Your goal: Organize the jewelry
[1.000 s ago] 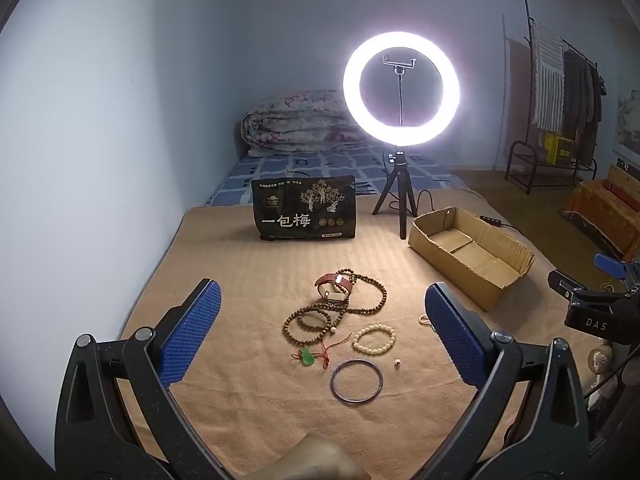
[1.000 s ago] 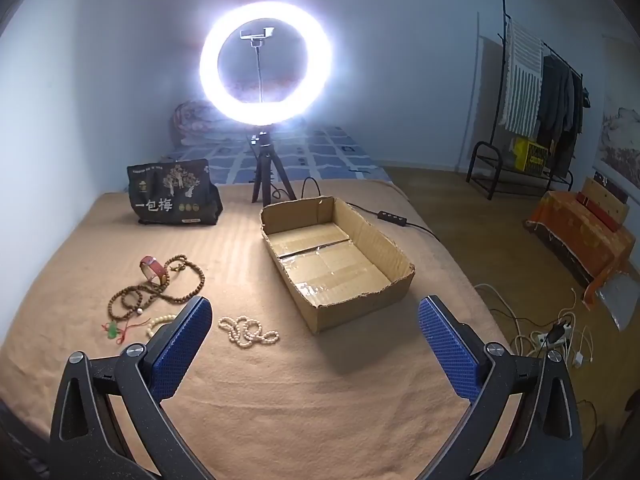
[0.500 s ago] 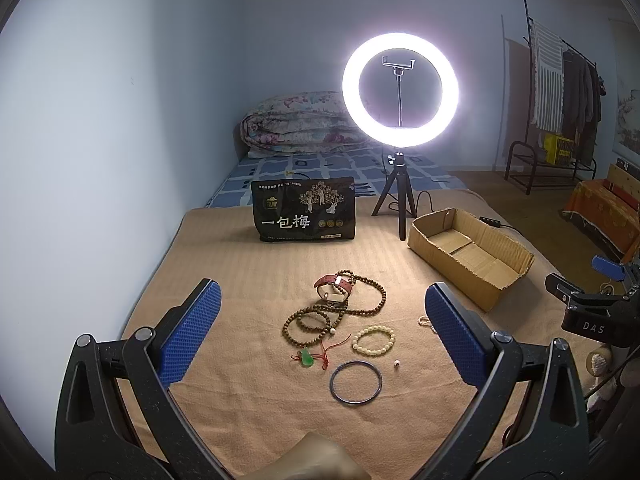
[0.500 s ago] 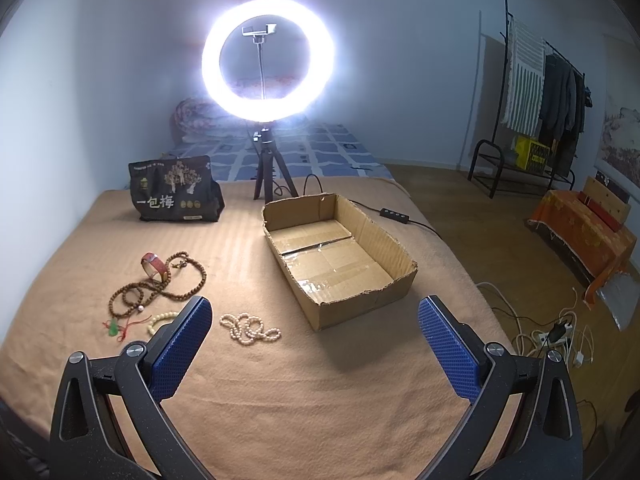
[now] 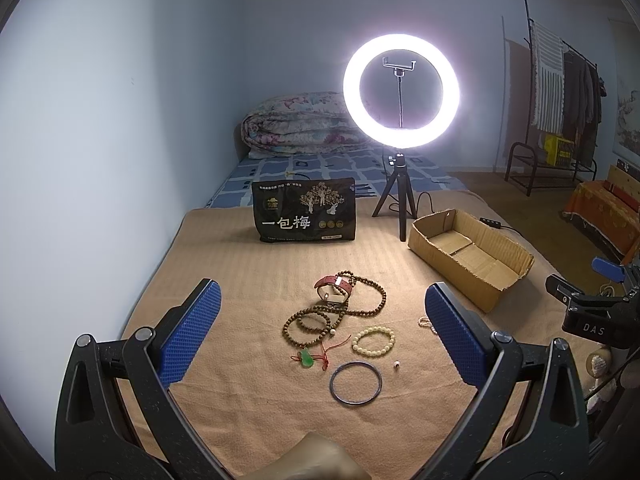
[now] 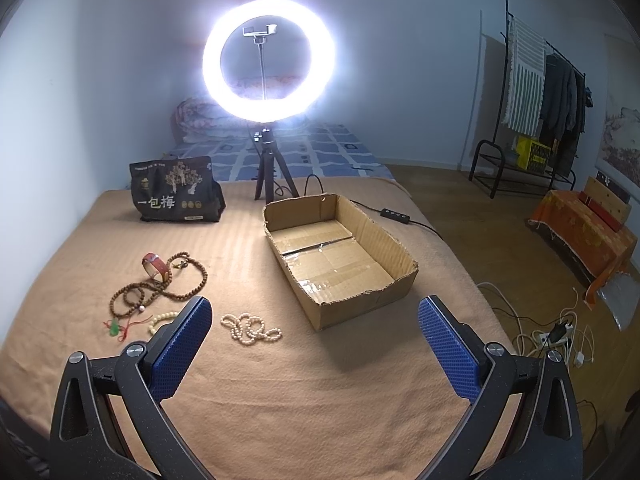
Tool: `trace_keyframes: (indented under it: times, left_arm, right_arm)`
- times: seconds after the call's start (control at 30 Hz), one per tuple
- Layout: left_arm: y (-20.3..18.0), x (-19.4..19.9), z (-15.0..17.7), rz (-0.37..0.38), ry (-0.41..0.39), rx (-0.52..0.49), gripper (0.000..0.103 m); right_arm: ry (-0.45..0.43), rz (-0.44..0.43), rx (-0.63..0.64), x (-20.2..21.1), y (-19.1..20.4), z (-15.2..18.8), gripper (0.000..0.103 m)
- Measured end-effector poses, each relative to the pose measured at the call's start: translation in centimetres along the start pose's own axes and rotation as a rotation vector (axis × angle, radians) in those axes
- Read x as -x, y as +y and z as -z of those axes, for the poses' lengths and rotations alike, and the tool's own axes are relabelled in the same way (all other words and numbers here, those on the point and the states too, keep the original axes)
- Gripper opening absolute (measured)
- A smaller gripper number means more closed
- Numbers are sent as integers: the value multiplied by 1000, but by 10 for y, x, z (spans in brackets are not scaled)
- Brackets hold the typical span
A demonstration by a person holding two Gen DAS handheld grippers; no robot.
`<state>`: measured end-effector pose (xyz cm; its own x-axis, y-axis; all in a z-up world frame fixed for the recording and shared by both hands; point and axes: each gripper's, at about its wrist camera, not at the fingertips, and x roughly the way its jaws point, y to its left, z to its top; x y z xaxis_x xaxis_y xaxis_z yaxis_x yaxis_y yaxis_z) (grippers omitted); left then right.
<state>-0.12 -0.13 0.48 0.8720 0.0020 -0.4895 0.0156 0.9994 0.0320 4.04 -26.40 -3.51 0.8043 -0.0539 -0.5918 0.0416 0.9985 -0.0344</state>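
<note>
1. Left tongs [image 5: 320, 328]: jaws spread wide, nothing between the blue pads; they hover over the blanket-covered bed [image 5: 248, 272]. Compared with the view a second earlier, the framing has barely shifted, so no reach appears to have begun.
2. Jewelry cluster, straight ahead at 12 o'clock of the left tongs: a red strap [image 5: 334, 283] lies touching the long brown bead strand [image 5: 368, 300]; a brown bead bracelet [image 5: 306, 322] lies just beside it at 7 o'clock; a green pendant on red cord [image 5: 307, 358] lies nearer the camera; a cream bead bracelet [image 5: 373, 342] lies at 3 o'clock of the pendant; a dark bangle [image 5: 355, 384] is nearest, with a tiny loose bead [image 5: 397, 365] at its 1 o'clock. None has moved from its earlier place.
3. White pearl strand [image 6: 251, 327]: coiled alone between the cluster and the box, just past the left pad of the right tongs.
4. Right tongs [image 6: 314, 344]: also fully open and empty. This view sits slightly closer to the bed than a second ago.
5. Cardboard box [image 6: 400, 248]: open-topped, empty, at 1 o'clock of the cluster; judged the likely destination.
6. Meaning: sorting has not started; every piece remains outside the box.
</note>
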Motion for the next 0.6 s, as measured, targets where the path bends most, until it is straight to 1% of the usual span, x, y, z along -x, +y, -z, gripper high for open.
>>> trace_keyframes:
  times: [0.6]
  left_arm:
    - [1,1,-2,-1,-3,0,103]
  right_arm:
    - [1,-2,1,1,-1,0,102]
